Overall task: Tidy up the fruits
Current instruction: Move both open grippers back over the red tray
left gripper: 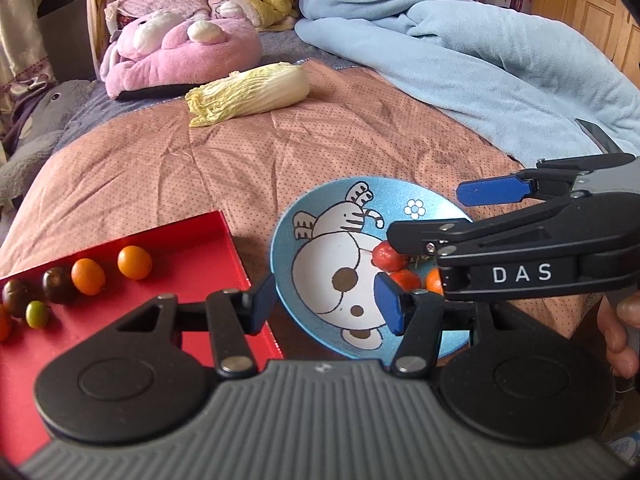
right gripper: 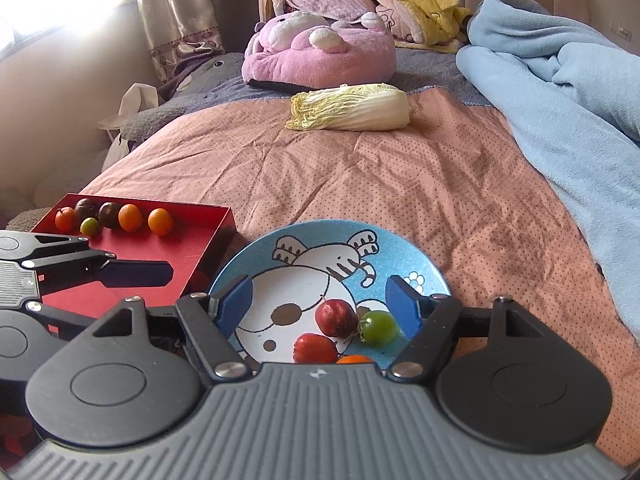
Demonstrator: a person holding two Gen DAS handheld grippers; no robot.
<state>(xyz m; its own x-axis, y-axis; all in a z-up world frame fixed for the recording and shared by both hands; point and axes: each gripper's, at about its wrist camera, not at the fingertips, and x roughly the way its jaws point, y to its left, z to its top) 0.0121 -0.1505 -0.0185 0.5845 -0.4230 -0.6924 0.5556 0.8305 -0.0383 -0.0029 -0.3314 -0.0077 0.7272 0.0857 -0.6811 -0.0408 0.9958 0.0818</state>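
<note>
Both hand-held grippers, left (left gripper: 326, 298) and right (right gripper: 320, 306), hover wide open and empty over the blue cartoon-dog plate (right gripper: 400, 240) of small tomatoes (right gripper: 335, 317) on the bed.

the left gripper (left gripper: 326, 300) hangs with its blue fingers (left gripper: 262, 302) spread wide over the near edge of a blue plate (left gripper: 316, 216), empty. the right gripper (left gripper: 444, 210) comes in from the right above the plate, also spread, over some red and orange fruits (left gripper: 386, 256). on the red tray (left gripper: 192, 240) lie two orange fruits (left gripper: 135, 262), dark ones (left gripper: 56, 285) and a small green one (left gripper: 36, 314). a cabbage (left gripper: 250, 92) lies farther back on the bed (left gripper: 320, 144).
</note>
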